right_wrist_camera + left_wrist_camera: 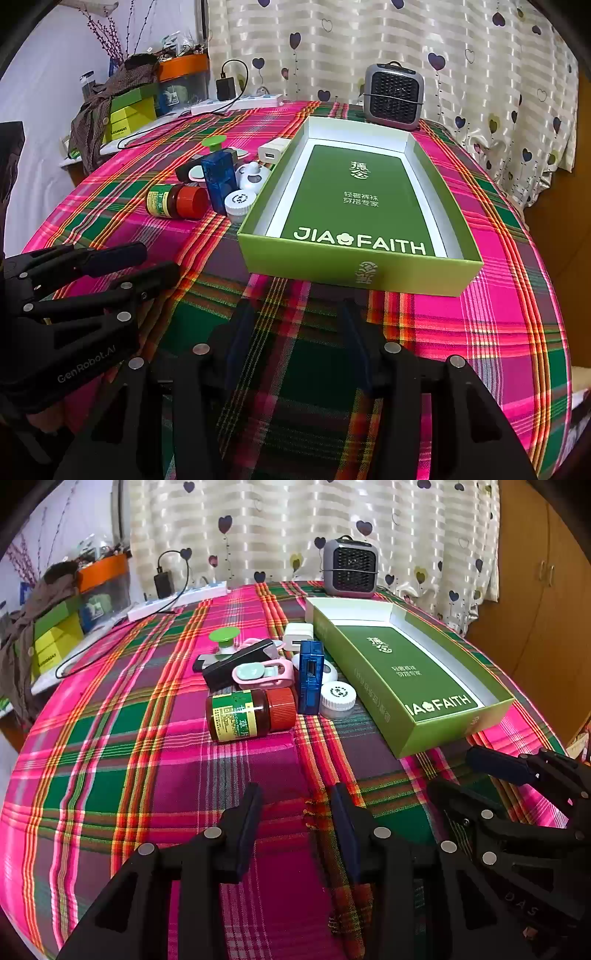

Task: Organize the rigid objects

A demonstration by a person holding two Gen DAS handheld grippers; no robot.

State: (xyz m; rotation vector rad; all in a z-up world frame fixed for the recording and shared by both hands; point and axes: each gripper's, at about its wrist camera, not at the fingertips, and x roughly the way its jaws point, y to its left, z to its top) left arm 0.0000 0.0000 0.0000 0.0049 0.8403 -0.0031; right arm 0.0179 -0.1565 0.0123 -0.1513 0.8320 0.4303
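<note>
Both tongs, mine: left gripper (295,794) and right gripper (291,310) spread, empty; start with brown bottle (251,714), gripping across its body, into green box (360,264)

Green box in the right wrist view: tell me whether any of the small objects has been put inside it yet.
No: the green box holds only its printed liner, and the red-capped bottle and the blue case lie outside it on the tablecloth.

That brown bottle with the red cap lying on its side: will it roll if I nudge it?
Probably: the brown bottle lies on its side on the tablecloth and looks round, so a sideways nudge may roll it. It looks like glass, so likely stiff, smooth and breakable. The ribbed red cap may offer surer grip.
</note>
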